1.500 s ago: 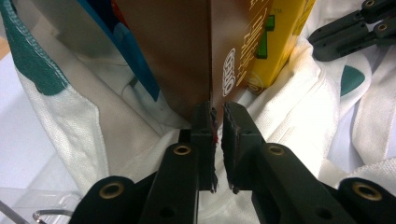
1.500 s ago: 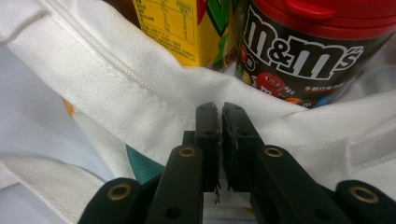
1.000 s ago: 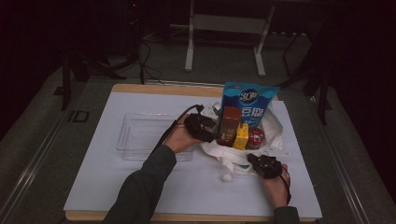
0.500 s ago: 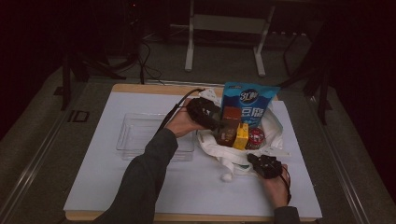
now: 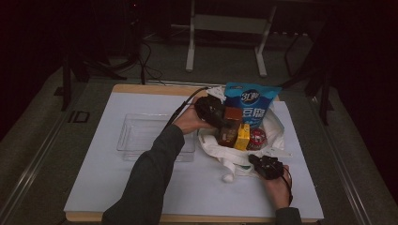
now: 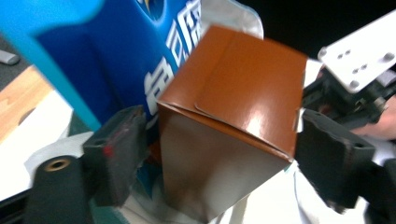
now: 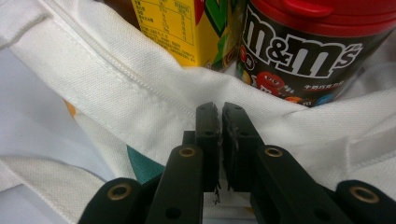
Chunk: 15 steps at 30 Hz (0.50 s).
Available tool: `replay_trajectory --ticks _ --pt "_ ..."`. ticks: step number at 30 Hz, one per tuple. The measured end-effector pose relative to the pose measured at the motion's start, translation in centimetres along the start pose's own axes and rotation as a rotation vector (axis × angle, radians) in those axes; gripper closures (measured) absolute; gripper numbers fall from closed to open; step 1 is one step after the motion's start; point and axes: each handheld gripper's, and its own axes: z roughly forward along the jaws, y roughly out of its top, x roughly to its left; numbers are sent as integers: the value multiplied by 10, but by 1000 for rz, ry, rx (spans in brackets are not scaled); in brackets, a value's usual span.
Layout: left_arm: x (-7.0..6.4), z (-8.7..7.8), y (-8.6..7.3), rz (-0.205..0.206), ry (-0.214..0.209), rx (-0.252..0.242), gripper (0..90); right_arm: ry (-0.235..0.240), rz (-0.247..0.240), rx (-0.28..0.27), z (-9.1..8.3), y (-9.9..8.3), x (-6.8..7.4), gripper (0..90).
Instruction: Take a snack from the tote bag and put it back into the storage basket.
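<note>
Brown box (image 6: 229, 121) between the wide-apart jaws of the left gripper (image 6: 224, 154), standing in the white bag (image 7: 140, 102) beside the blue packet (image 6: 116, 56), could tip if bumped; right gripper (image 7: 219, 116) pinching bag rim.

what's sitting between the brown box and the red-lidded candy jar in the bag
A yellow carton stands between the brown box and the candy jar inside the white bag, as the high view shows. The right gripper view shows carton and jar side by side.

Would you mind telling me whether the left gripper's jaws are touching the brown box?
Apart. In the left gripper view, the left gripper stands open around the brown box, with a visible gap between each jaw and the box's sides.
</note>
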Motion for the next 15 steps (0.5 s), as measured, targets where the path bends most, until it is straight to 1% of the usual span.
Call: replay_trajectory --ticks 1,4,5,6,8,9,11,13,14,15 --pt "-1 3 0 10 5 11 215 0 0 0 0 0 0 853" --pt "-2 6 0 13 2 10 265 0 0 0 0 0 0 853" --pt "-5 8 0 25 4 8 265 0 0 0 0 0 0 853" --pt "-7 8 0 34 11 9 304 0 -1 -1 0 0 0 853" --pt "-10 8 0 40 28 11 322 -1 0 -1 0 0 0 853" --pt "-11 7 0 34 38 13 328 -1 -1 -1 0 0 0 853" --pt "-16 6 -1 36 60 13 336 -1 -1 0 0 0 0 853" --pt "-22 6 -2 31 89 8 343 -2 -2 -1 0 0 0 853" --pt "-24 7 -2 33 97 2 343 -3 -2 -1 0 0 0 853" --pt "-25 7 -3 33 94 -9 343 -3 -3 -1 0 0 1 853"
